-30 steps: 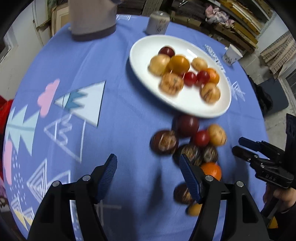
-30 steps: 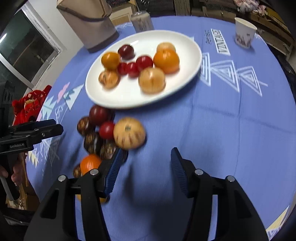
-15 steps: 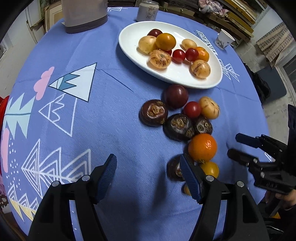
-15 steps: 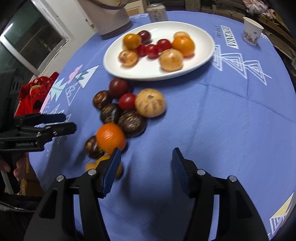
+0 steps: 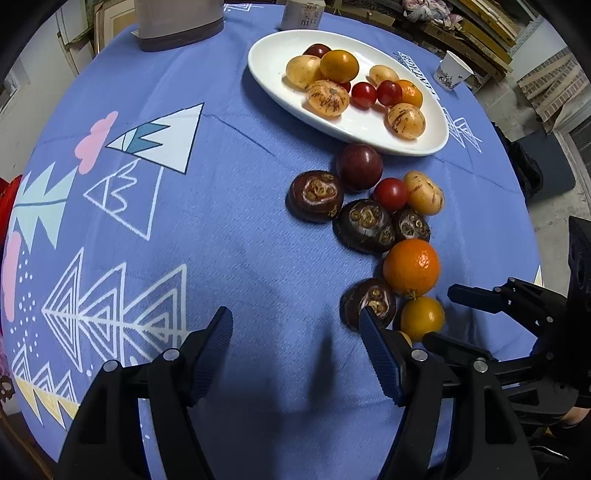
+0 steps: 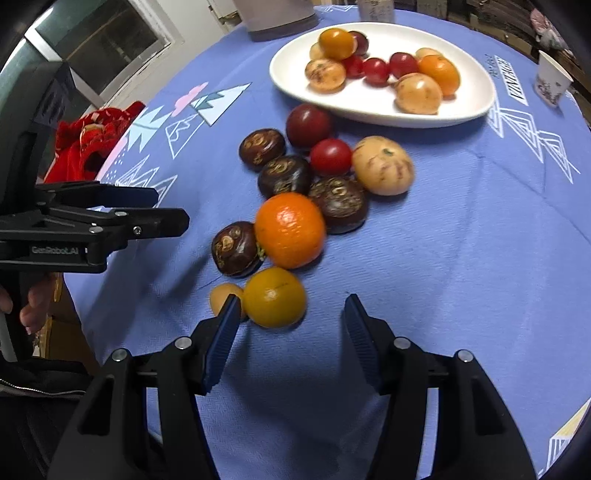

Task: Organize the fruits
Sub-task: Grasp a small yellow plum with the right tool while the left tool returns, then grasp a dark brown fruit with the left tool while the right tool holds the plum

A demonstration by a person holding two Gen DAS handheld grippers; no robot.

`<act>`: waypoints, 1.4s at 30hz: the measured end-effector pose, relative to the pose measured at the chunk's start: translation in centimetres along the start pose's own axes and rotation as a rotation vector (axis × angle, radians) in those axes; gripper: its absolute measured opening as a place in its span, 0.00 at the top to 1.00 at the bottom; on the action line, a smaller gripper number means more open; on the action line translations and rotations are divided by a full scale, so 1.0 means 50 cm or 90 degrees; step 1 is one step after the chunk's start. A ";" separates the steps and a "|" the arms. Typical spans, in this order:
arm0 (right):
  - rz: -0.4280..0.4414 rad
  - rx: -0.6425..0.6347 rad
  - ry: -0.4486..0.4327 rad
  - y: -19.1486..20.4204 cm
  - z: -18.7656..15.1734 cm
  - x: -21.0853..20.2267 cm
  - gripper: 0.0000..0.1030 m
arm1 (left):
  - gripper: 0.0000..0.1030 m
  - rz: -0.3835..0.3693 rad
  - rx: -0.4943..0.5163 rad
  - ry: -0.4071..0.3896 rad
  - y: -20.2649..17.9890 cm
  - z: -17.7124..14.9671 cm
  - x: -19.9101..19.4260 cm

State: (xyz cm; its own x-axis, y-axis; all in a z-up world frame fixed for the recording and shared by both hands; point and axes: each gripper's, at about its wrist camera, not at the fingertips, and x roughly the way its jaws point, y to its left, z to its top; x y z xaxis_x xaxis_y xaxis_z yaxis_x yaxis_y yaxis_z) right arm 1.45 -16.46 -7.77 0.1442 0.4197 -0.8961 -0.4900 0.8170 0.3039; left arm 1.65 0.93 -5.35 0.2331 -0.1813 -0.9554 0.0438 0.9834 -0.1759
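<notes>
A white oval plate [image 5: 424, 144] [image 6: 472, 110] holds several fruits at the far side of the round table. A loose cluster lies in front of it: dark water chestnuts [image 5: 316, 195] [image 6: 234, 249], a plum [image 5: 359, 167], a cherry tomato [image 6: 330, 157], a speckled yellow fruit [image 6: 382, 165], an orange [image 5: 411, 267] [image 6: 290, 229] and a small yellow-orange fruit [image 5: 422, 318] [image 6: 275, 297]. My left gripper [image 5: 295, 332] is open and empty, left of the cluster's near end. My right gripper [image 6: 291, 314] is open and empty, just behind the small yellow-orange fruit.
The table wears a blue patterned cloth [image 5: 147, 221]. A grey-brown container [image 5: 177, 26], a can [image 5: 303, 14] and a paper cup [image 5: 452, 74] [image 6: 552, 83] stand at the far edge. A red object [image 6: 92, 136] lies off the table's left side.
Both grippers have pulled back toward the table's near edge, so the plate looks farther away. The right gripper now sits close behind the small yellow-orange fruit. Both stay open.
</notes>
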 end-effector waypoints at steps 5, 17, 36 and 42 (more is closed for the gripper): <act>0.027 0.004 -0.004 0.007 0.018 0.019 0.54 | 0.31 0.000 0.002 0.004 0.001 -0.011 -0.005; 0.028 0.064 -0.013 -0.039 0.000 -0.014 0.64 | 0.31 -0.032 0.069 0.021 -0.068 -0.011 0.018; 0.029 0.099 -0.041 -0.084 -0.017 -0.065 0.64 | 0.63 -0.024 0.103 0.038 -0.092 0.005 0.057; 0.038 0.088 -0.062 -0.080 0.019 -0.087 0.64 | 0.71 -0.020 0.086 -0.008 -0.062 0.017 0.001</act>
State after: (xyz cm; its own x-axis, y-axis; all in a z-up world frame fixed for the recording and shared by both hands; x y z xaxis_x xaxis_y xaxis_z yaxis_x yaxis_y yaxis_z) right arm 3.60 -21.17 -4.76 0.2048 0.5000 -0.8414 -0.3786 0.8332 0.4030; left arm 2.34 -2.12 -4.68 0.2422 -0.2134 -0.9465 0.1809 0.9683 -0.1720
